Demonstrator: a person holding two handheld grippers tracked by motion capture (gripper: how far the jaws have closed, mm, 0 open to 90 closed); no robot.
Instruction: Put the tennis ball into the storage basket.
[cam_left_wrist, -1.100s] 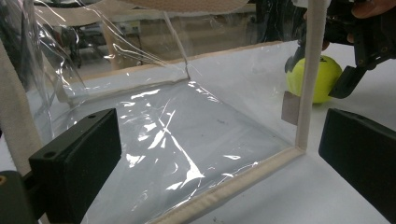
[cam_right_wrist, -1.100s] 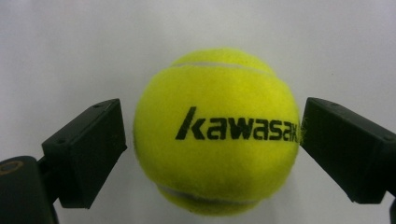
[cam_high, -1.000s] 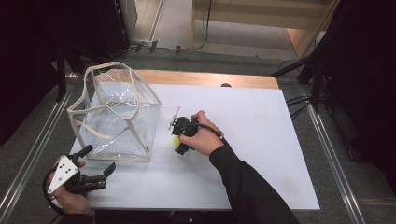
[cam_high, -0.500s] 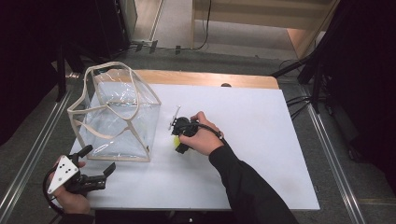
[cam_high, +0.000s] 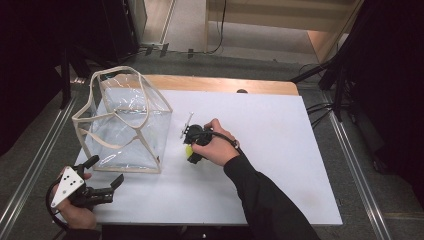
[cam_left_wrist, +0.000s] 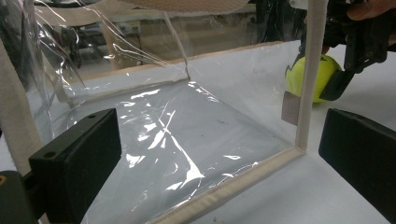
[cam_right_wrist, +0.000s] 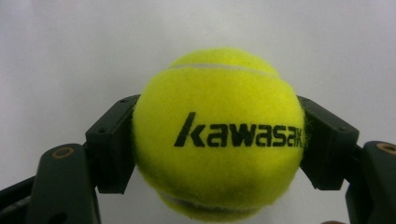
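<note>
A yellow tennis ball (cam_right_wrist: 217, 135) printed "kawasaki" sits between the jaws of my right gripper (cam_right_wrist: 217, 149), whose pads press on both its sides; the jaws have just been closing on it. From above, the right gripper (cam_high: 190, 153) holds the ball (cam_high: 188, 149) low on the white table, just right of a clear plastic bag (cam_high: 125, 127) with beige trim. My left gripper (cam_high: 106, 171) stands open at the table's near left corner, in front of the bag. Along its jaws I see the bag's clear wall (cam_left_wrist: 163, 121) and, past its corner, the ball (cam_left_wrist: 322, 70).
The white table top (cam_high: 280, 150) stretches wide to the right of the ball. A wooden strip (cam_high: 215, 84) runs along its far edge. The bag stands upright with its mouth open and its beige handles (cam_high: 107, 75) arching over it.
</note>
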